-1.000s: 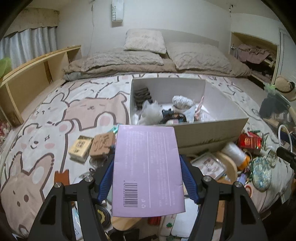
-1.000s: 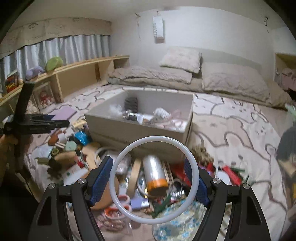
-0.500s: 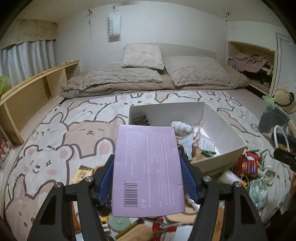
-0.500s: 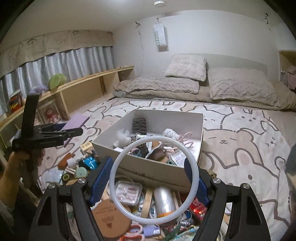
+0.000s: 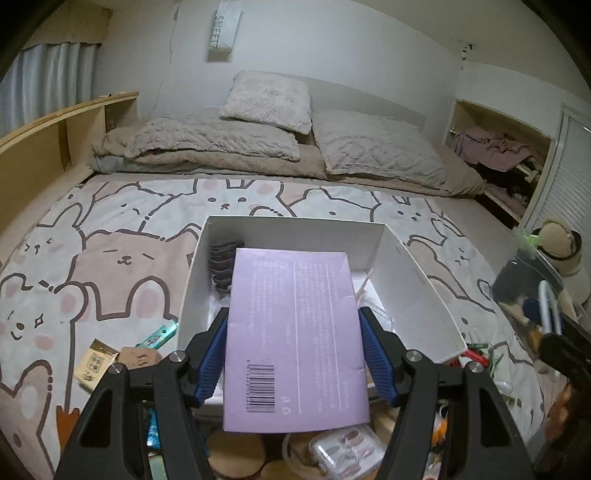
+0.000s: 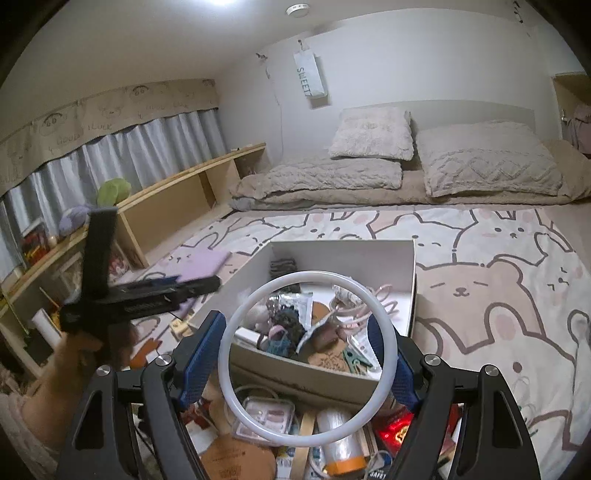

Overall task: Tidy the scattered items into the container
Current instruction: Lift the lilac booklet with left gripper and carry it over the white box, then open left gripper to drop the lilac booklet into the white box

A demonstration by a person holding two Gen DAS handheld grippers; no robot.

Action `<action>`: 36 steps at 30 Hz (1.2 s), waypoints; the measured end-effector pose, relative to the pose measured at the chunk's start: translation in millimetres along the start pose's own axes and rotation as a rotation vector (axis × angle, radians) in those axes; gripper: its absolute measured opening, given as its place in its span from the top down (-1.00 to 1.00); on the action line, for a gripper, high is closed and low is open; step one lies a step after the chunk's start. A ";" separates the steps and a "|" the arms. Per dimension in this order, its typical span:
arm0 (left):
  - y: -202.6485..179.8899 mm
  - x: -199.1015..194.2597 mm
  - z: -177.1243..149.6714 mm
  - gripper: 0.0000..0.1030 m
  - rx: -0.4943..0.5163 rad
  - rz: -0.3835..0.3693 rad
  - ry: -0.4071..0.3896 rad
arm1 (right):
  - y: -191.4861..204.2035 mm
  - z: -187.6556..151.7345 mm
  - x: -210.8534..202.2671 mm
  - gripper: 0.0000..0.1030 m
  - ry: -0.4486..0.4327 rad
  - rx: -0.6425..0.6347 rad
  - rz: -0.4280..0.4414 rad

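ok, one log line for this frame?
left gripper: shut on purple packet | right gripper: shut on white ring | white box: both held near

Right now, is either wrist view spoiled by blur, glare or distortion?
Left wrist view: sharp on the purple box, but the right tool at the frame's right edge is smeared. Right wrist view: the white ring is crisp, the left tool slightly blurred; ceiling light blown out. Both show fisheye bending and dark corners.
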State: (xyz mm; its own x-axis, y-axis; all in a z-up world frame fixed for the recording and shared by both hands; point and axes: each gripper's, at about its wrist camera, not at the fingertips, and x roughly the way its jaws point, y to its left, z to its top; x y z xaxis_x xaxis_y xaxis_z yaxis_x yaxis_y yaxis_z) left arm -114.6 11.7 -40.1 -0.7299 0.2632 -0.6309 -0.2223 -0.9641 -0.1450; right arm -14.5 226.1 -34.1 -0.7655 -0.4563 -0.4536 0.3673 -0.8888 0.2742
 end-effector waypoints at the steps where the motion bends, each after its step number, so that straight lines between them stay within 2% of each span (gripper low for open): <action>1: -3.2 5.3 1.8 -0.29 -0.001 0.006 0.005 | -0.7 2.1 0.2 -0.55 -0.004 0.001 0.002; 7: -25.2 38.7 8.9 -0.29 0.005 0.019 0.043 | -6.9 8.7 0.8 -0.55 -0.028 -0.002 0.005; 15: -61.6 82.5 5.7 -0.29 0.028 -0.005 0.138 | -26.1 4.0 -1.7 -0.55 -0.038 0.045 -0.001; 25: -95.8 125.1 2.5 -0.29 0.037 -0.009 0.247 | -30.6 2.1 -27.5 -0.55 -0.095 0.036 0.007; 30: -105.1 139.7 -0.7 -0.29 -0.009 -0.044 0.279 | -41.6 0.1 -32.3 -0.55 -0.104 0.058 0.004; 33: -106.6 144.4 -0.4 -0.30 -0.049 -0.053 0.272 | -48.0 -0.9 -33.4 -0.55 -0.104 0.074 0.003; 34: -106.8 145.5 0.1 -0.36 -0.057 -0.054 0.268 | -49.5 -1.6 -33.7 -0.55 -0.104 0.078 0.003; 35: -106.5 146.2 0.5 -0.68 -0.066 -0.053 0.266 | -50.5 -1.9 -33.8 -0.55 -0.104 0.080 0.002; 36: -106.0 146.2 0.9 -0.88 -0.073 -0.049 0.265 | -50.7 -2.3 -34.1 -0.55 -0.103 0.079 0.001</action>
State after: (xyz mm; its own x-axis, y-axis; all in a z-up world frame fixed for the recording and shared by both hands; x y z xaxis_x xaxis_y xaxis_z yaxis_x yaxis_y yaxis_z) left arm -198.3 152.3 -116.3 -0.5227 0.3008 -0.7977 -0.1989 -0.9529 -0.2290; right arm -5.8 286.7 -34.4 -0.8171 -0.4465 -0.3647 0.3281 -0.8803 0.3426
